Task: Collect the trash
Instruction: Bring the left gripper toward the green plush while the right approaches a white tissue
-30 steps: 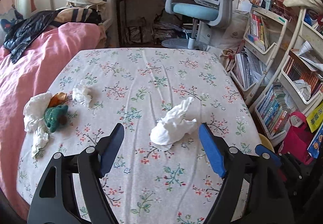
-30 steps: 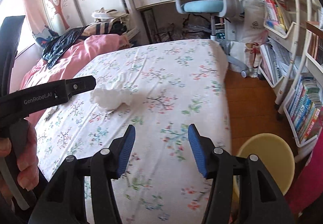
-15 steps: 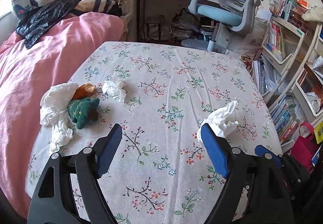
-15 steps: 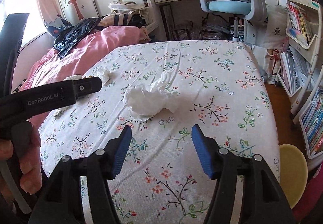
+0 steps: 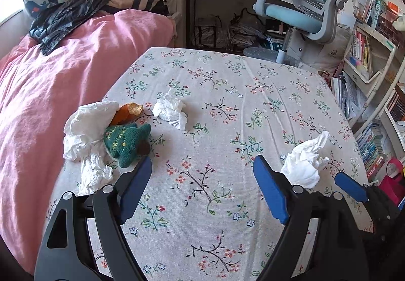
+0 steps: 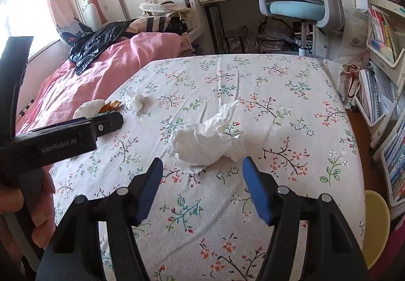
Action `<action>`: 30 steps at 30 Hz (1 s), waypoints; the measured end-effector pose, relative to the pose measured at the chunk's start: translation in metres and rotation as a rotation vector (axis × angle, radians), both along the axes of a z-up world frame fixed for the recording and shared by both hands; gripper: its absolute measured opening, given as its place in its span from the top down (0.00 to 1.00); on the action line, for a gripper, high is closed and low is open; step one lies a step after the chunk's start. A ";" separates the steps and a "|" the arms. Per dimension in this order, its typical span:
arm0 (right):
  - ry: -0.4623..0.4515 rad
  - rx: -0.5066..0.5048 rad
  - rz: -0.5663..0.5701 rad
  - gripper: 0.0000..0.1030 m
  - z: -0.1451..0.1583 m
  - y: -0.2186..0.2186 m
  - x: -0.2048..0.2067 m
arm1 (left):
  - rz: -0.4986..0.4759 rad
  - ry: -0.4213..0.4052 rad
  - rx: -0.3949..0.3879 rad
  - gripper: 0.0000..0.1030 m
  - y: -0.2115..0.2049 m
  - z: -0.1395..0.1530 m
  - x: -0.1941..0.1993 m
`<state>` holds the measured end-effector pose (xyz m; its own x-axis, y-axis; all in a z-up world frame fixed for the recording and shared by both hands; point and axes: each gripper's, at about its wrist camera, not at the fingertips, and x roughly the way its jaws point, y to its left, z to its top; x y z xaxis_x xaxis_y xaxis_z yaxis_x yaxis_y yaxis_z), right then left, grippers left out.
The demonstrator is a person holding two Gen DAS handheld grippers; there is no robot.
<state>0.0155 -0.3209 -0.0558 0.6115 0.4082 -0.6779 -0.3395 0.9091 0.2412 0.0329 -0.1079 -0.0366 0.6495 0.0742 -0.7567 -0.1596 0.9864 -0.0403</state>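
From my right gripper (image 6: 200, 187), the crumpled tissue (image 6: 210, 144) lies on the floral sheet (image 6: 278, 93) just ahead of the tips, its long axis running up-right. The jaws are opening, nothing between them. My left gripper (image 5: 202, 179), spread and empty, sits farther off; 1 arm suffices.

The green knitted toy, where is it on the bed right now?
In the left wrist view the green knitted toy lies left on the floral sheet, against a crumpled white tissue, below an orange wrapper, just beyond the left finger.
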 end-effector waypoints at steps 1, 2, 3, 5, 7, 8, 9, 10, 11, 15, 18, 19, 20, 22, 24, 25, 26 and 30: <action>-0.002 0.000 0.004 0.37 0.001 0.003 0.001 | 0.010 0.003 0.004 0.23 0.003 -0.001 0.000; -0.002 0.000 0.006 0.37 0.001 0.006 0.003 | 0.021 0.007 0.008 0.23 0.007 -0.002 0.001; -0.001 0.000 0.007 0.36 0.001 0.008 0.004 | 0.033 0.010 0.009 0.23 0.011 -0.003 0.001; 0.003 0.001 0.009 0.35 0.000 0.013 0.007 | 0.050 0.016 0.004 0.23 0.019 -0.004 0.001; 0.008 -0.003 0.010 0.35 -0.002 0.016 0.009 | 0.061 0.017 0.003 0.23 0.024 -0.005 0.000; 0.009 -0.004 0.010 0.35 -0.002 0.018 0.009 | 0.063 0.017 0.007 0.23 0.026 -0.005 -0.001; 0.011 -0.003 0.009 0.34 -0.002 0.018 0.010 | 0.065 0.018 0.013 0.23 0.027 -0.005 -0.001; 0.012 -0.002 0.008 0.33 -0.002 0.019 0.011 | 0.069 0.018 0.017 0.23 0.029 -0.005 -0.002; 0.012 -0.004 0.006 0.33 -0.001 0.021 0.012 | 0.074 0.018 0.019 0.23 0.031 -0.005 -0.003; 0.008 -0.011 0.007 0.29 0.001 0.028 0.016 | 0.101 0.019 0.020 0.23 0.042 -0.006 -0.005; 0.012 -0.015 0.007 0.27 0.000 0.032 0.022 | 0.146 0.030 0.037 0.23 0.056 -0.008 -0.007; 0.015 -0.015 0.005 0.27 -0.001 0.033 0.024 | 0.169 0.037 0.039 0.23 0.063 -0.010 -0.008; 0.020 -0.015 0.004 0.27 -0.002 0.034 0.026 | 0.199 0.045 0.036 0.23 0.071 -0.012 -0.008; 0.033 -0.009 0.002 0.27 -0.005 0.035 0.029 | 0.265 0.064 0.014 0.23 0.089 -0.017 -0.010; 0.049 -0.006 -0.001 0.27 -0.008 0.035 0.032 | 0.321 0.080 -0.015 0.23 0.104 -0.023 -0.010; 0.059 -0.004 0.001 0.27 -0.009 0.034 0.033 | 0.336 0.088 -0.019 0.23 0.108 -0.025 -0.010; 0.064 0.003 0.001 0.27 -0.010 0.032 0.033 | 0.344 0.097 -0.021 0.23 0.111 -0.029 -0.010; 0.078 0.001 -0.008 0.27 -0.009 0.026 0.034 | 0.356 0.133 -0.037 0.23 0.113 -0.042 -0.004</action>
<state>0.0499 -0.2949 -0.0650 0.5600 0.4041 -0.7232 -0.3128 0.9115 0.2671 0.0291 0.0047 -0.0787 0.4836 0.2490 -0.8391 -0.4984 0.8664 -0.0302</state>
